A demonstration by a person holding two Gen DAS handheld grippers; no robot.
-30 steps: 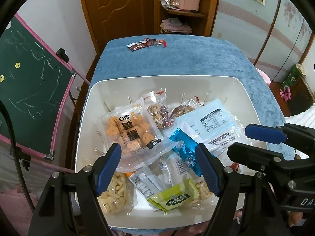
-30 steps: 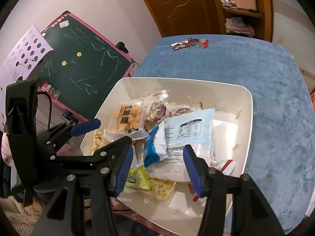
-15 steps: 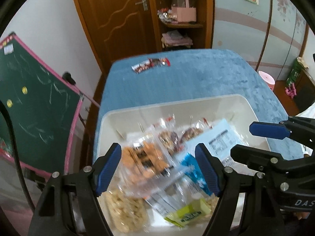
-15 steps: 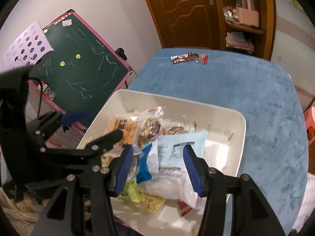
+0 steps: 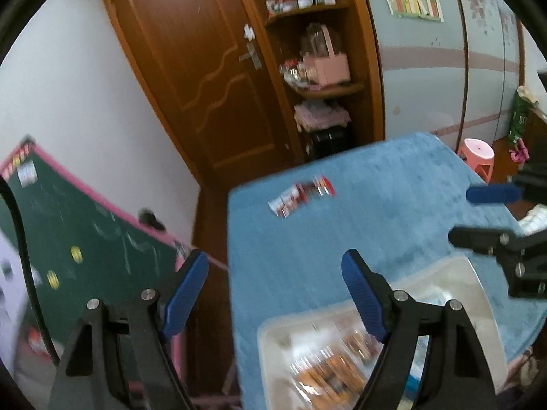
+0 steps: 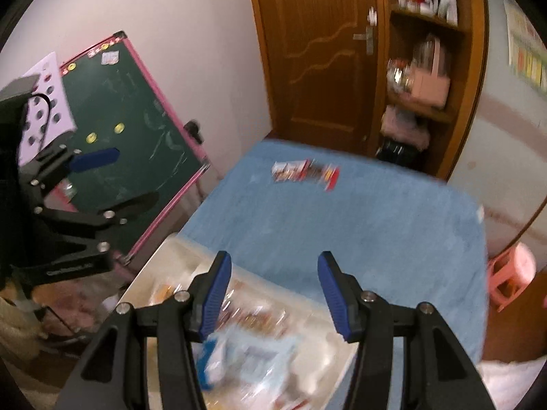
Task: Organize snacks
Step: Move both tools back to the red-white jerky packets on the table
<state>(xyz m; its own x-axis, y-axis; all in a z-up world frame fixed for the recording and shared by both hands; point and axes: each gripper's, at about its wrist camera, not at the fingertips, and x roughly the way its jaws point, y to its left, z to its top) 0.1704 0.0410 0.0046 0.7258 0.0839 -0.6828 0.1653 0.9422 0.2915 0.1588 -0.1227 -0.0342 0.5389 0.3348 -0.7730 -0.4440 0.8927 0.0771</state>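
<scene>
A white tray (image 5: pixel 473 275) holding several snack packets (image 5: pixel 328 376) sits at the near end of the blue-clothed table (image 5: pixel 342 232). A small cluster of red and white snack packets (image 5: pixel 301 196) lies on the cloth near the far end. My left gripper (image 5: pixel 275 290) hangs above the tray's far left corner, its jaws opening with nothing between them. My right gripper (image 6: pixel 273 287) hovers open and empty above the tray (image 6: pixel 164 249), whose packets (image 6: pixel 246 352) are blurred. The far packets (image 6: pixel 304 172) lie ahead of it. Each gripper shows in the other's view: right gripper (image 5: pixel 463 215), left gripper (image 6: pixel 126 177).
A green chalkboard with a pink frame (image 5: pixel 85 239) leans beside the table's left edge. A brown door (image 5: pixel 212 68) and a corner shelf (image 5: pixel 324 85) stand beyond the far end. A pink stool (image 5: pixel 477 157) is on the floor at the right.
Both grippers have risen and tipped up from low over the tray. The tray slid to the bottom of both views. The left jaws stand slightly wider.
</scene>
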